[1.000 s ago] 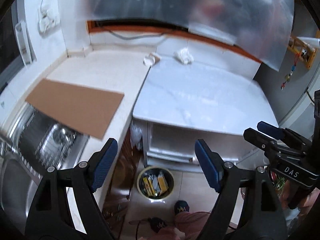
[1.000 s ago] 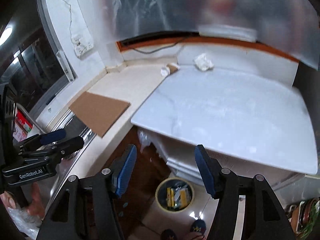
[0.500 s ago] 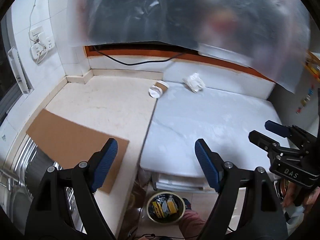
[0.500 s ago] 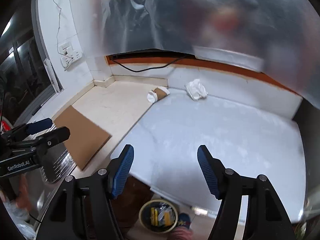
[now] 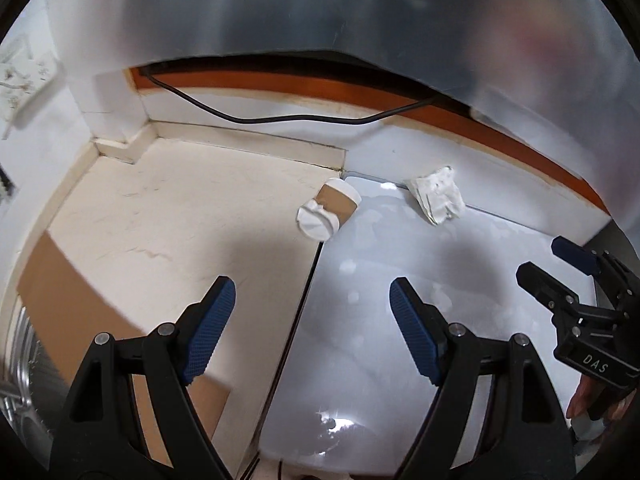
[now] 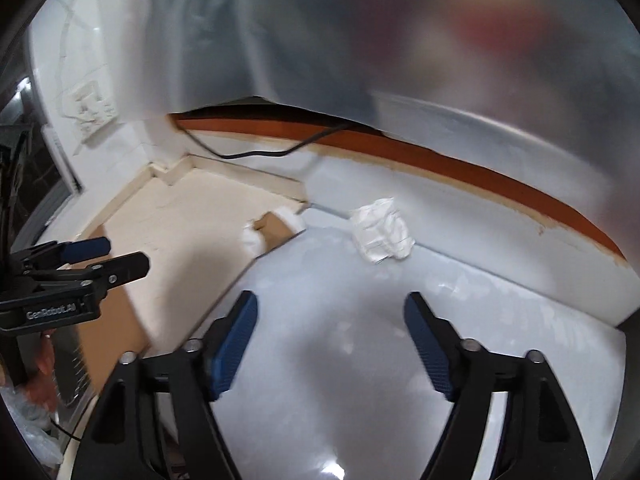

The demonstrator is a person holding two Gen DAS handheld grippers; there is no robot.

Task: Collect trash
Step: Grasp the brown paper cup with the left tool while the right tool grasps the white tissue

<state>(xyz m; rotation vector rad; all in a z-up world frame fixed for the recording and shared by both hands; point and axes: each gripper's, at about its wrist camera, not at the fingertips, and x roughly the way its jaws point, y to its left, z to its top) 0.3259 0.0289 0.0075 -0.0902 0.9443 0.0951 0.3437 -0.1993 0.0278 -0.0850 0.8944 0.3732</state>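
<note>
A brown paper cup with a white lid lies on its side at the seam between the cream counter and the white marble top. A crumpled white tissue lies to its right by the back wall. My left gripper hangs open and empty over the seam, short of the cup. The right gripper is over the marble top, its jaws opening with nothing between them, short of the tissue. The cup shows blurred in the right wrist view.
A brown cardboard sheet lies on the cream counter at the left, partly over a steel sink. A black cable runs along the back wall. Frosted plastic sheeting hangs above.
Both grippers have moved forward over the counter toward the cup and tissue. The floor bin has dropped out of view. The right gripper's jaws have spread wider.
</note>
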